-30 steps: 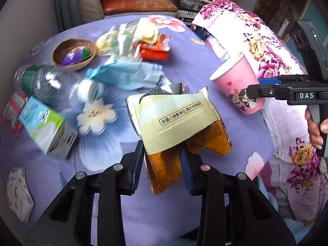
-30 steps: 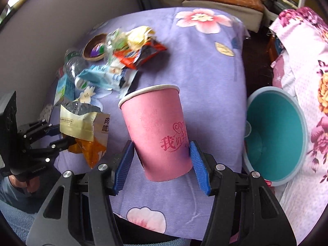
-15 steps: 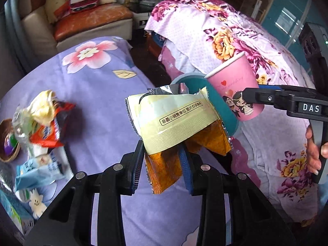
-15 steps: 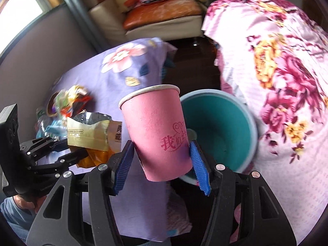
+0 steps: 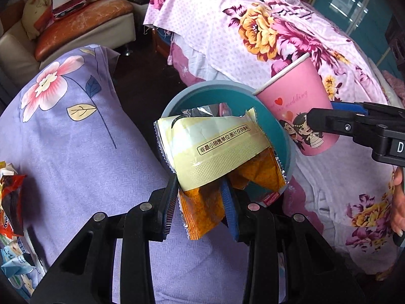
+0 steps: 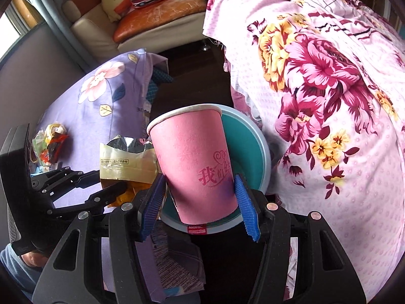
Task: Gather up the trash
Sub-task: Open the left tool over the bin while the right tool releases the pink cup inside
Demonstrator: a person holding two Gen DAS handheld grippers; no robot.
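Right at the lens, the left gripper [image 5: 200,197] pinches a yellow-and-orange snack wrapper [image 5: 217,157] by its lower end, torn top flapping above the rim of the teal trash bin [image 5: 172,103]. Beside it, the right gripper [image 6: 200,197] clamps a pink paper cup [image 6: 195,162] between its blue pads, upright and tipped a little, hanging over the bin's mouth. Both loads look poised for the drop, though neither is released yet. Something small may already sit inside the bin behind the wrapper, but the view is too blocked to say. Further out, on the purple floral tablecloth [image 5: 83,152], work remains: a red-and-orange wrapper [image 5: 10,202] and a pale blue packet [image 5: 17,266] lie at the left edge, with a crumpled heap of wrappers [image 6: 50,144] showing in the right wrist view. Beyond stand a pink flowered cover [image 5: 265,25] and an orange-cushioned sofa [image 5: 83,22].
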